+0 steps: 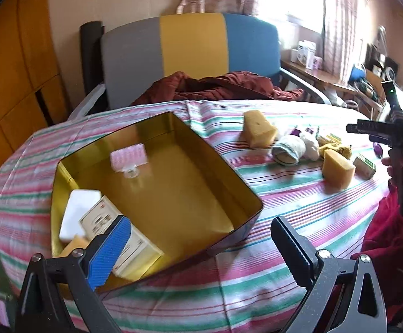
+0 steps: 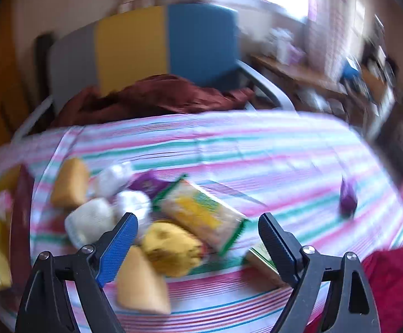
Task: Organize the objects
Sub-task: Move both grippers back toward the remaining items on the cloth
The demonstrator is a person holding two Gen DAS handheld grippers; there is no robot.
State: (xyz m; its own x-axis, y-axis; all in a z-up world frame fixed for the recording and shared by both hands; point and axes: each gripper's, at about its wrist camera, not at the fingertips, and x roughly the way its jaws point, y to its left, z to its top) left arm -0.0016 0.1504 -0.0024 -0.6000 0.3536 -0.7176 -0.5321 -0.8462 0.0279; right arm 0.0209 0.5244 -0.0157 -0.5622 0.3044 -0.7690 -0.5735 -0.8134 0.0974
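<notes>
A gold-lined tin box point(image 1: 201, 144) sits on the striped tablecloth and holds a white carton point(image 1: 134, 247), a white block point(image 1: 75, 213) and a pink item point(image 1: 129, 154). My left gripper point(image 1: 198, 236) is open and empty over the tin's near corner. To the right lie yellow sponges point(image 1: 258, 129) point(image 1: 337, 168), rolled socks point(image 1: 287, 149) and a small green box point(image 1: 365, 166). My right gripper point(image 2: 198, 236) is open and empty above that pile: a yellow sponge wedge point(image 2: 143, 283), a yellow cloth point(image 2: 170, 249), a snack packet point(image 2: 204, 216) and socks point(image 2: 90, 222). The right wrist view is blurred.
A chair with grey, yellow and blue panels point(image 1: 190, 52) stands behind the table with a dark red cloth point(image 1: 218, 86) on its seat. A small purple item point(image 2: 348, 197) lies apart at the right. Cluttered shelves point(image 1: 367, 75) line the far right wall.
</notes>
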